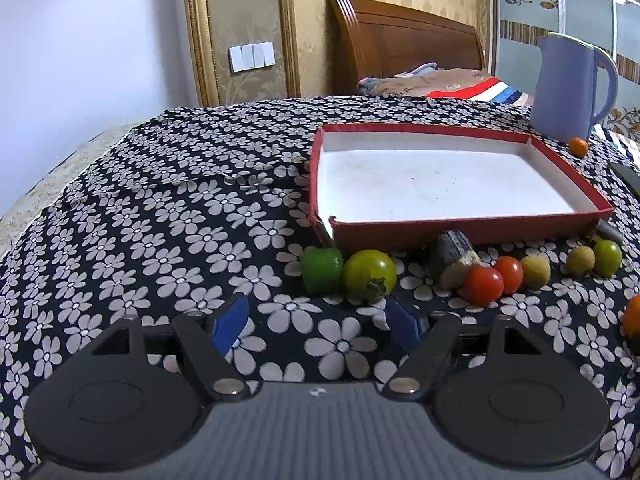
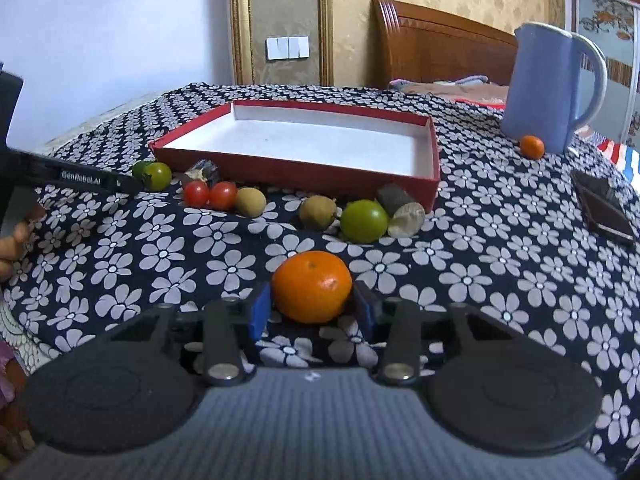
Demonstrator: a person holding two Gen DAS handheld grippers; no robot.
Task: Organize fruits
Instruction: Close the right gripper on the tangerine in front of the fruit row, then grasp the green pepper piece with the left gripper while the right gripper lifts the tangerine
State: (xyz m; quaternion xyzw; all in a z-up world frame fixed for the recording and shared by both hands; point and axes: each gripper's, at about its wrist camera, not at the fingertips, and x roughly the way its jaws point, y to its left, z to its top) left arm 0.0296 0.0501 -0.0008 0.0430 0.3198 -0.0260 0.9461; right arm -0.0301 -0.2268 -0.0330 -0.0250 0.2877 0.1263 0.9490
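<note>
Closest in, the right claw (image 2: 312,312) has its blue pads (image 2: 259,312) set against both sides of a large orange mandarin (image 2: 312,286), pinching it where it sits on the flowered cloth (image 2: 500,280) covering the tabletop. The left claw (image 1: 320,324) is spread wide over bare cloth, nothing between its pads.

Just beyond the left claw lie a green pepper piece (image 1: 321,270) and a yellow-green tomato (image 1: 370,275), touching each other. Further along the same row are a cut cane stub (image 1: 454,258), two red cherry tomatoes (image 1: 484,285) side by side, a tan longan (image 1: 535,272), another longan (image 1: 581,260) and a small green fruit (image 1: 607,258). In the right wrist view a second cane stub (image 2: 402,210) rests beside that green fruit, against the box corner.

Behind the row sits a shallow red box (image 1: 460,232) with a white inside, holding nothing. A dark phone (image 2: 606,210) lies off to the right. Farthest back, a blue jug (image 1: 568,88) stands upright with a small orange (image 1: 579,147) at its base.
</note>
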